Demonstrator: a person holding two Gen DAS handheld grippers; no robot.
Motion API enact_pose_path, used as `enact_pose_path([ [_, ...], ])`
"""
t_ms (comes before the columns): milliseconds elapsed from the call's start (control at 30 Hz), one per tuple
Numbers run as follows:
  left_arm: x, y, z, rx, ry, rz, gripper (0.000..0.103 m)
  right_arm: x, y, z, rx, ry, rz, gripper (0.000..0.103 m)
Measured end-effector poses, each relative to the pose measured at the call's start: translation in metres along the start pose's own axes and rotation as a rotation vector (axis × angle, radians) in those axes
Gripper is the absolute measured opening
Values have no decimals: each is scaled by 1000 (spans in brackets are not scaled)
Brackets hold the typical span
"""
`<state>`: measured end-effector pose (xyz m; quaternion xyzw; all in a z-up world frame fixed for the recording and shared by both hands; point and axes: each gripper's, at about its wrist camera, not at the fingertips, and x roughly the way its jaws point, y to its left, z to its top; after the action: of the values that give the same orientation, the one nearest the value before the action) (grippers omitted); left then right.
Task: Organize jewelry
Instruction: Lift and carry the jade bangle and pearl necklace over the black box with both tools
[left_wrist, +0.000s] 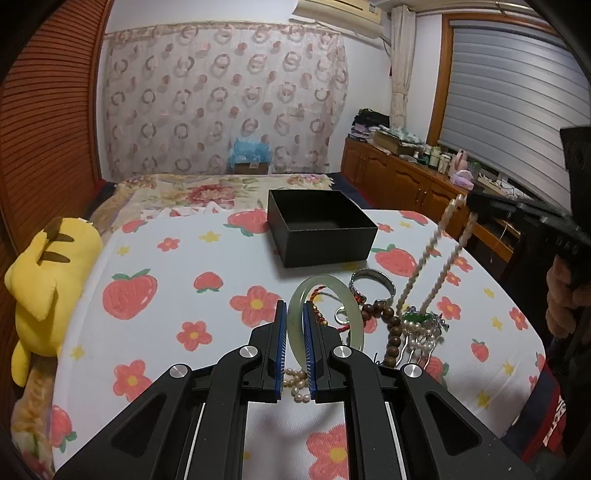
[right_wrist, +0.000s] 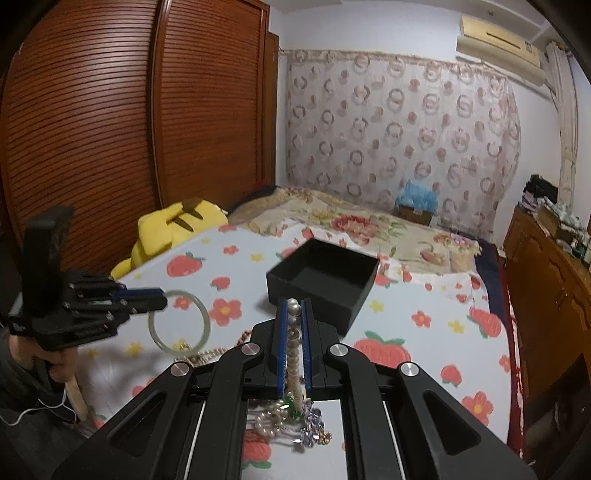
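Our left gripper (left_wrist: 294, 325) is clamped on the jade bangle (left_wrist: 325, 314), our right gripper (right_wrist: 294, 334) pinches the pearl necklace (right_wrist: 293, 354), lifted so both clear the pile toward the empty black box (right_wrist: 325, 280).

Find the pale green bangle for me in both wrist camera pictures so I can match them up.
Left wrist view: the green bangle sits bottom centre, clamped in the left gripper.
Right wrist view: the green bangle is at lower left, held at its rim by the left gripper.
Shared landmark: the black box on the strawberry cloth.
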<state>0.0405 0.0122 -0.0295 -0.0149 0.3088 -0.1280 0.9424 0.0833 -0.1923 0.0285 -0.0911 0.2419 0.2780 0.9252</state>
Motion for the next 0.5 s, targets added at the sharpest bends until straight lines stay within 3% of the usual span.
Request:
enact_pose_path([
  [500, -3, 1, 9, -6, -29, 8, 8, -30, 3, 49, -39, -112, -26, 8],
])
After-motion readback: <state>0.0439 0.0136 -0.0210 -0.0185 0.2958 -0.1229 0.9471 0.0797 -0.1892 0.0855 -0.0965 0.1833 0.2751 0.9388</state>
